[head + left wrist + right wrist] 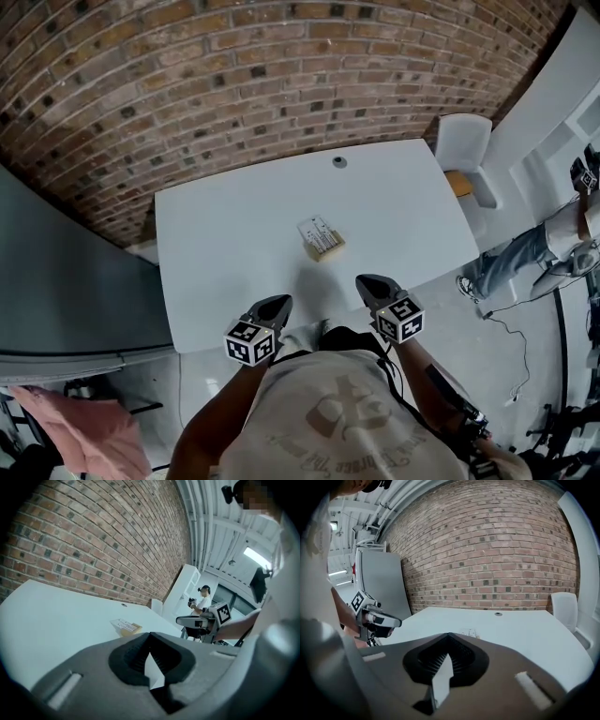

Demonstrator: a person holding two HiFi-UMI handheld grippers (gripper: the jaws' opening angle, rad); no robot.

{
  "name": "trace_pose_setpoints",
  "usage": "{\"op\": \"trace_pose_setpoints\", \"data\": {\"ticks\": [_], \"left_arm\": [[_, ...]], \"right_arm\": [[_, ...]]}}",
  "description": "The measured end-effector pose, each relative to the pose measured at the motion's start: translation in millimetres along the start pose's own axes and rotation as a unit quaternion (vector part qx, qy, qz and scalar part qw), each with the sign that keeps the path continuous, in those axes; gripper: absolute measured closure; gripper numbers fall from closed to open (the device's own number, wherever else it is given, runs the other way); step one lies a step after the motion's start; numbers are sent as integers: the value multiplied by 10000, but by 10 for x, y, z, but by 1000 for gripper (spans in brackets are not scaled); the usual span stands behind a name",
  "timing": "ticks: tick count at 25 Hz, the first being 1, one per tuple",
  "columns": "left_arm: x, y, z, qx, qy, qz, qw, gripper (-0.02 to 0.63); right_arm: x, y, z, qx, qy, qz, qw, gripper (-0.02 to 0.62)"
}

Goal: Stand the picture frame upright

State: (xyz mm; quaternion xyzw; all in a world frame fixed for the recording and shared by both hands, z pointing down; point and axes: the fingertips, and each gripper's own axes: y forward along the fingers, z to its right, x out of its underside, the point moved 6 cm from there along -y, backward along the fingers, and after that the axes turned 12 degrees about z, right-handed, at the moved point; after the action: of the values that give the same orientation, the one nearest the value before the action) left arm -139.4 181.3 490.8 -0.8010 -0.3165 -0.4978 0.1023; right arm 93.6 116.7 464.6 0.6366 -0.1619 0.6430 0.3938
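Lying flat: picture frame (321,238) | left gripper (280,301), right gripper (367,281): jaws closed, empty | print illegible

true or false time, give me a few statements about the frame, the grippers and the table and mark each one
1. The picture frame stands upright on the table. False: it lies flat.
2. The left gripper and right gripper are both shut and empty. True.
3. The right gripper touches the picture frame. False: it hangs apart from it, by the table's near edge.
4. A white chair stands by the table's far right corner. True.
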Motion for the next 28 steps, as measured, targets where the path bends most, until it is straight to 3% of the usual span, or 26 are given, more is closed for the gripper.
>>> {"op": "trace_pose_setpoints", "data": {"ticks": [9, 15, 23, 28], "left_arm": [[17, 308, -132, -344, -191, -139, 9991, 603], [45, 614, -279, -849, -185, -436, 9953, 601], [174, 1114, -493, -1149, -862, -813, 9863, 601], [172, 1414, -651, -1347, -1143, -792, 9811, 600]], "right_arm": [[89, 351, 312, -328, 74, -347, 9988, 588], [136, 621, 599, -684, 178, -644, 9954, 588], [211, 1047, 956, -1039, 360, -1098, 9879, 588], [269, 1357, 1175, -1127, 431, -1404, 9827, 588]]}}
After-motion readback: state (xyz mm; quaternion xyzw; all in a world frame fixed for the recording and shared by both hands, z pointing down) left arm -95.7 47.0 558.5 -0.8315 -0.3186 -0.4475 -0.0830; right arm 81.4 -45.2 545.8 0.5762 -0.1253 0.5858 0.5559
